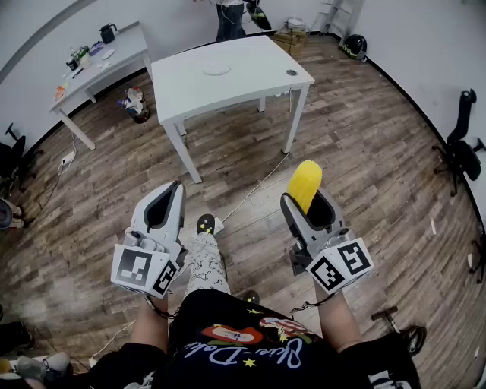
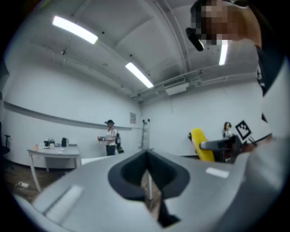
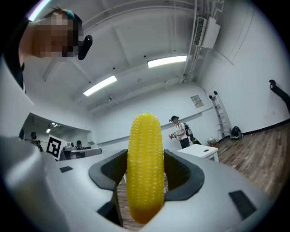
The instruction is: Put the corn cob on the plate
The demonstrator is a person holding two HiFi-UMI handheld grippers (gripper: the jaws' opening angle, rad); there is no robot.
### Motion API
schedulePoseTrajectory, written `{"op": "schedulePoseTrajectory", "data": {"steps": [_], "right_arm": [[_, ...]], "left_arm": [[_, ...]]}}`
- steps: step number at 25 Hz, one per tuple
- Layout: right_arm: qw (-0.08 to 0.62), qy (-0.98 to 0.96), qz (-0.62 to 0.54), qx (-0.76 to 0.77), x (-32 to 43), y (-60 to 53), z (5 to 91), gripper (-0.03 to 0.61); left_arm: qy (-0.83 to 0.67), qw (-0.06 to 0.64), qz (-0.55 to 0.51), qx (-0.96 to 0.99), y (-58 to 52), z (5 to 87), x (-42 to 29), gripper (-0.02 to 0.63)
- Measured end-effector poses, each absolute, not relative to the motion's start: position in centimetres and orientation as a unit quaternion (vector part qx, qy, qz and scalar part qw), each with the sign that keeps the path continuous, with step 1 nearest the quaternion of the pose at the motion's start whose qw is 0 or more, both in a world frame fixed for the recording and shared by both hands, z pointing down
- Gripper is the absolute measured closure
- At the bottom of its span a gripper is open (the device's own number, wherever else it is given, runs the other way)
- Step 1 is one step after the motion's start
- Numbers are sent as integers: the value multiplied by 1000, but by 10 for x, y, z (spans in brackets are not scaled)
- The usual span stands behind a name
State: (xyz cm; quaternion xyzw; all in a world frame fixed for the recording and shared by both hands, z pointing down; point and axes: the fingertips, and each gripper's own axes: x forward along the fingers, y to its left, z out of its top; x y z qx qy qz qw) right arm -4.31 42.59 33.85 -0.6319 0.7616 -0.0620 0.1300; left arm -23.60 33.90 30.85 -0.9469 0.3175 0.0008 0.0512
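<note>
A yellow corn cob (image 1: 305,185) stands upright between the jaws of my right gripper (image 1: 304,199), which is shut on it. In the right gripper view the corn cob (image 3: 145,167) fills the gap of the right gripper (image 3: 145,156), its top rising above the jaws. My left gripper (image 1: 176,186) is held beside it at about the same height, shut and with nothing in it; its tips meet in the left gripper view (image 2: 146,152). A white plate (image 1: 216,68) lies on the white table (image 1: 250,83) some way ahead, across the wooden floor.
A small dark object (image 1: 291,73) sits near the table's right edge. A second table with a kettle (image 1: 108,33) stands at the back left, and a bag (image 1: 137,105) is on the floor beside it. A cable (image 1: 258,186) runs across the floor. An office chair (image 1: 463,144) stands at the right. A person (image 1: 230,19) stands behind the table.
</note>
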Motion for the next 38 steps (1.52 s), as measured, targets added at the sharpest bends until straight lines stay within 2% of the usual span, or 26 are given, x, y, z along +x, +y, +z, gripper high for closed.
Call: {"op": "schedulePoseTrajectory", "data": {"steps": [5, 11, 18, 22, 25, 33, 38], "right_arm": [[121, 772, -54, -622, -42, 385, 351, 337], [107, 781, -60, -612, 14, 234, 342, 337], [101, 793, -51, -599, 47, 60, 325, 337], [82, 806, -52, -584, 71, -27, 323, 337], [73, 817, -51, -570, 96, -96, 328, 336], [3, 872, -74, -483, 144, -284, 362, 337], [-88, 891, -99, -434, 142, -365, 407, 337]], "left_arm": [[327, 42, 12, -944, 300, 336, -230, 611], [325, 46, 41, -944, 145, 322, -156, 611], [325, 59, 51, -943, -18, 310, -111, 611], [352, 130, -17, -927, -93, 313, -86, 611], [356, 117, -7, -927, -146, 316, -63, 611], [426, 65, 0, -902, -288, 327, -13, 611], [467, 49, -13, -883, -339, 332, -11, 611]]}}
